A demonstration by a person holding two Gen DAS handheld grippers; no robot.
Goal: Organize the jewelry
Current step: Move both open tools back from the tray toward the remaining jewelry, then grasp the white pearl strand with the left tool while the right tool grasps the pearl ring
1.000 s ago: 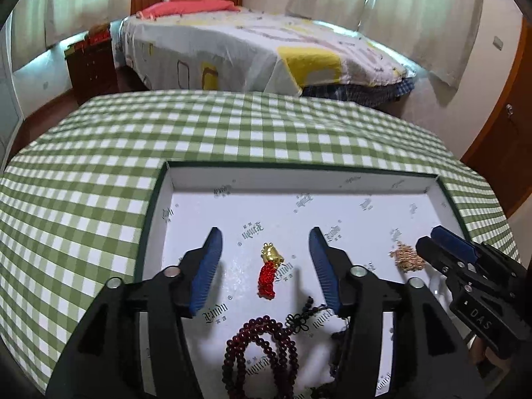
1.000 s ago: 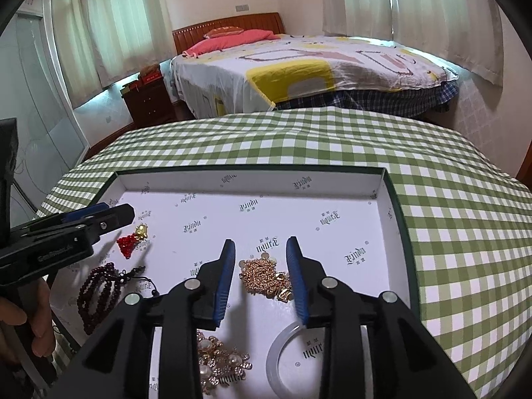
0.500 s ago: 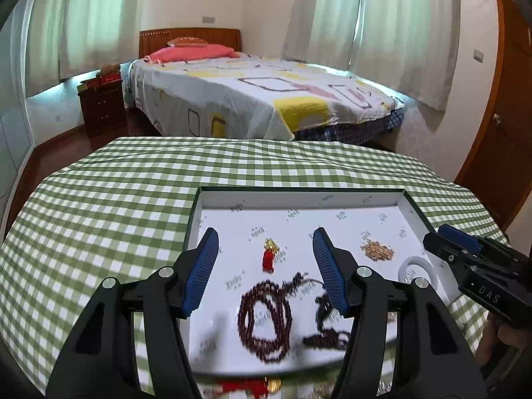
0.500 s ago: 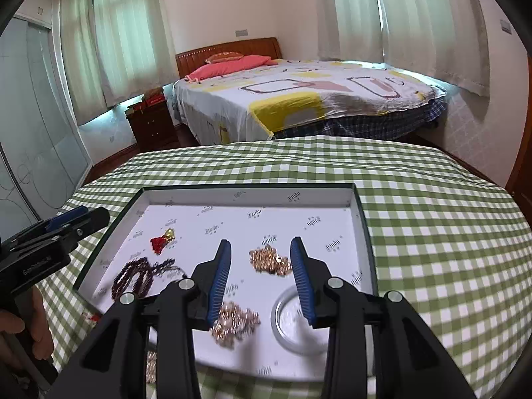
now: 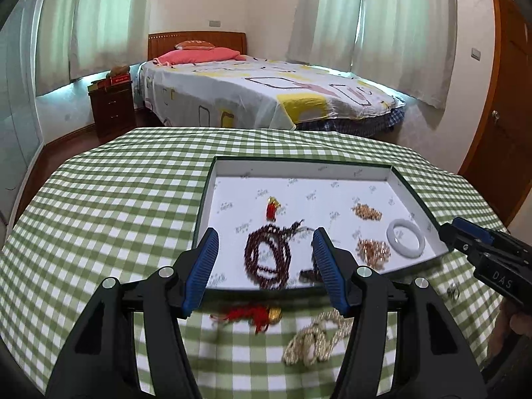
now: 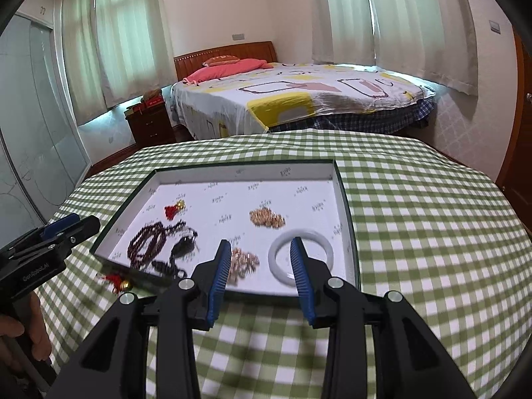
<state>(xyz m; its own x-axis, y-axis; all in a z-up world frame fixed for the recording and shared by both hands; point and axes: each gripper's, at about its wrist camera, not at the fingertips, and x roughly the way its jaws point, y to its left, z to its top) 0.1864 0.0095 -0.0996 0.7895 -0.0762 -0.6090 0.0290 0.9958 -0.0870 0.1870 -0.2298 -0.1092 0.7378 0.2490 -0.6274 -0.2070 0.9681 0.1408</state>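
Note:
A shallow white tray (image 5: pixel 299 169) (image 6: pixel 246 169) lies on the green checked table. In it lie a red tassel charm (image 5: pixel 272 207) (image 6: pixel 174 209), a dark red bead bracelet (image 5: pixel 267 259) (image 6: pixel 146 244), gold chains (image 5: pixel 367 212) (image 6: pixel 267 217), a rose-gold piece (image 5: pixel 372 249) (image 6: pixel 244 261) and a white bangle (image 5: pixel 405 242) (image 6: pixel 282 254). On the cloth before the tray lie a second red tassel (image 5: pixel 252 314) (image 6: pixel 116 281) and a pale bead necklace (image 5: pixel 316 339). My left gripper (image 5: pixel 266 266) and right gripper (image 6: pixel 261 274) are open, empty, above the tray's near edge.
A bed (image 5: pixel 266 89) and a dark nightstand (image 5: pixel 111 106) stand beyond the table. A wooden door (image 5: pixel 505 116) is at the right. A small ring (image 5: pixel 453 291) lies on the cloth near the right gripper's body.
Both grippers have pulled back and up from the tray interior. The tray's near edge and the jewelry on the cloth in front of it have come into view.

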